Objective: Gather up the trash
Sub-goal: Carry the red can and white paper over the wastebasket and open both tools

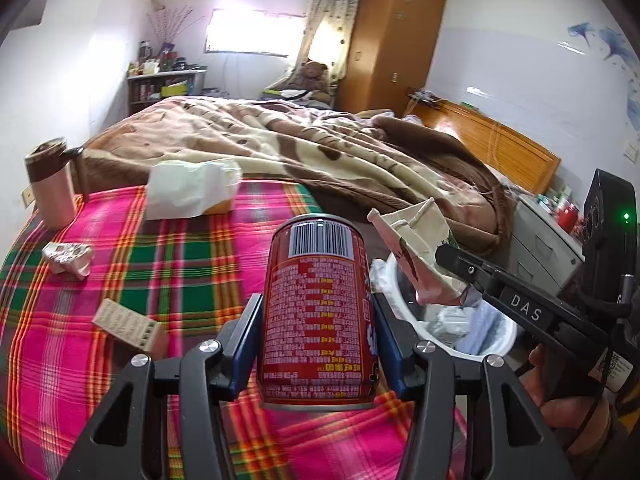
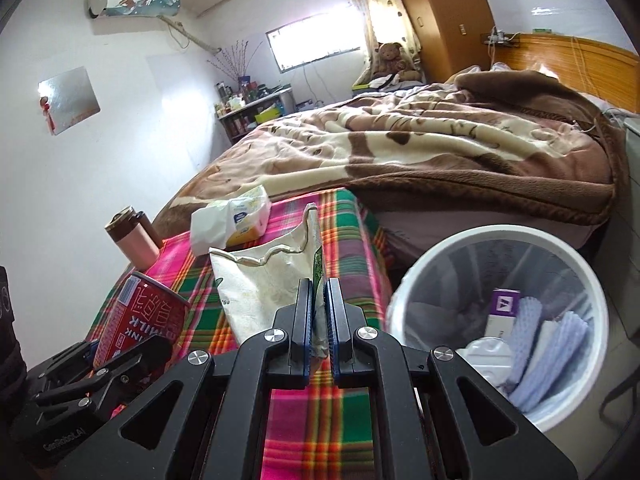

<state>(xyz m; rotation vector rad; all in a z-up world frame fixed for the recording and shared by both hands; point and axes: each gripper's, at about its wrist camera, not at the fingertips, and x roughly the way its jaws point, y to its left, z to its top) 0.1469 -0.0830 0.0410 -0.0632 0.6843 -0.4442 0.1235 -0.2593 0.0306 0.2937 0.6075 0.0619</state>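
Over the plaid bedspread (image 1: 160, 264), your left fingers (image 1: 318, 316) are clamping a red can (image 1: 316, 312); a crumpled wrapper (image 1: 68, 258) and small box (image 1: 128, 326) are awaiting collection. Beside the white bin (image 2: 416, 276), your right fingers (image 2: 318, 312) are pinching an empty pouch (image 2: 260, 280), undropped.

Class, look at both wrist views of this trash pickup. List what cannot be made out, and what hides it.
- Left wrist view: the bin is mostly hidden behind the red can and crumpled bag.
- Right wrist view: the can's base is hidden by the left gripper.
- Both views: small print on the bag is too small to read.
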